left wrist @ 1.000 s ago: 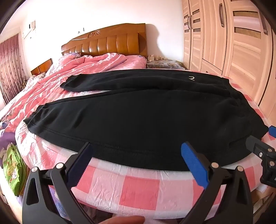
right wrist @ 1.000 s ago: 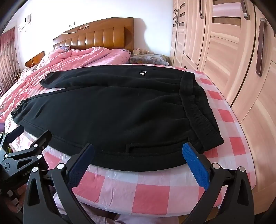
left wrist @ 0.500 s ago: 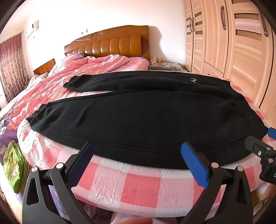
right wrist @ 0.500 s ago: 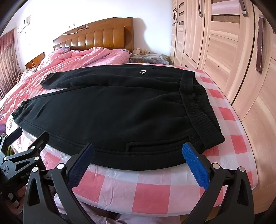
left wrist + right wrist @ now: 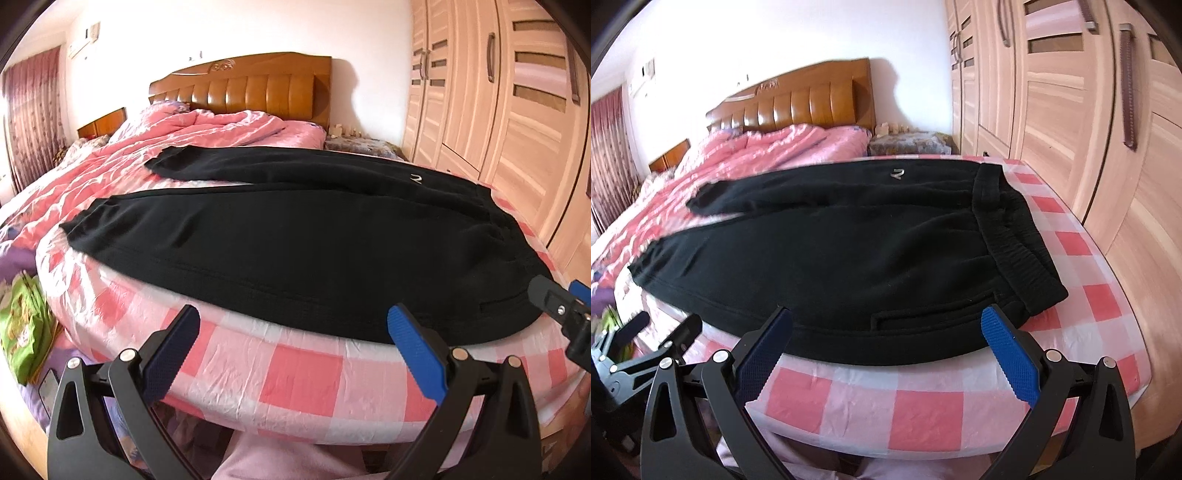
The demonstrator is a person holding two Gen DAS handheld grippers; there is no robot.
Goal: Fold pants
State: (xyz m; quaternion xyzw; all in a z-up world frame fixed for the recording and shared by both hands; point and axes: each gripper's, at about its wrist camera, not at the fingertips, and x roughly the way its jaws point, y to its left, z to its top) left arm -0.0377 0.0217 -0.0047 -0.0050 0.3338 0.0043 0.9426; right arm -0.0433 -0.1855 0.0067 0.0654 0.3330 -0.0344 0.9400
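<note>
Black pants point(image 5: 303, 236) lie spread flat across the foot of the bed, waistband point(image 5: 1008, 236) to the right and both legs reaching left, the far leg point(image 5: 221, 166) apart from the near one. They also show in the right wrist view point(image 5: 857, 251). My left gripper point(image 5: 291, 347) is open and empty, just short of the near pant edge, over the checked sheet. My right gripper point(image 5: 886, 343) is open and empty, at the near edge close to the waistband corner and a pocket slit point(image 5: 923, 314). Each gripper shows at the edge of the other's view.
The bed has a pink checked sheet point(image 5: 295, 376), a rumpled pink duvet point(image 5: 166, 147) and a wooden headboard point(image 5: 258, 92). A wooden wardrobe point(image 5: 1071, 110) stands close along the right. A green bag point(image 5: 22, 321) lies by the bed at left.
Both grippers have drawn back and tilted a little; the pants sit slightly farther in view. The pants have not moved and both grippers stay open.
</note>
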